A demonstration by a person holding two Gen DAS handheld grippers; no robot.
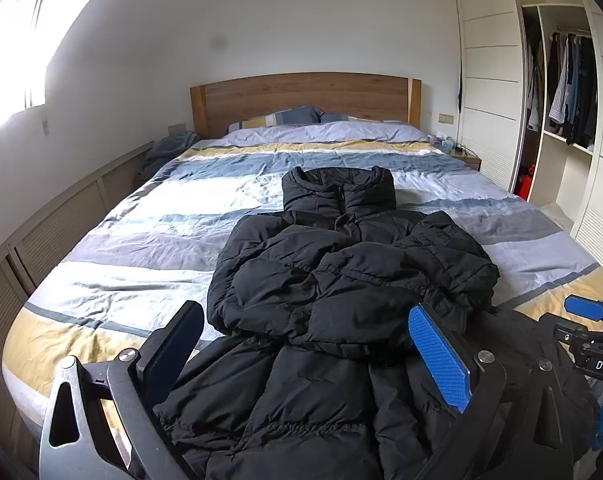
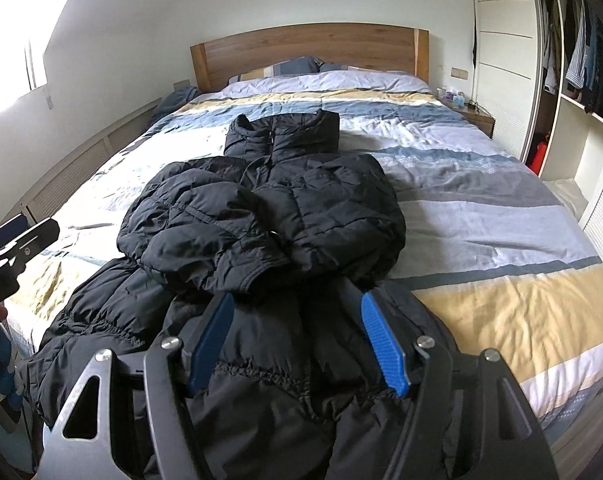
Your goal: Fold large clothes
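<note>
A black puffer jacket (image 1: 341, 280) lies on the striped bed, collar toward the headboard, both sleeves folded in across its chest. It also shows in the right wrist view (image 2: 269, 216). My left gripper (image 1: 305, 316) is open, its fingers spread wide above the jacket's lower part near the hem. My right gripper (image 2: 297, 304) is open too, its blue pads on either side of the jacket's lower right part, holding nothing. The right gripper shows at the right edge of the left wrist view (image 1: 585, 312).
The bed (image 1: 141, 240) with a striped duvet fills the room's middle; a wooden headboard (image 1: 301, 96) and pillows stand at the far end. An open wardrobe (image 1: 565, 92) with hanging clothes is on the right, low cabinets (image 1: 61, 224) along the left wall.
</note>
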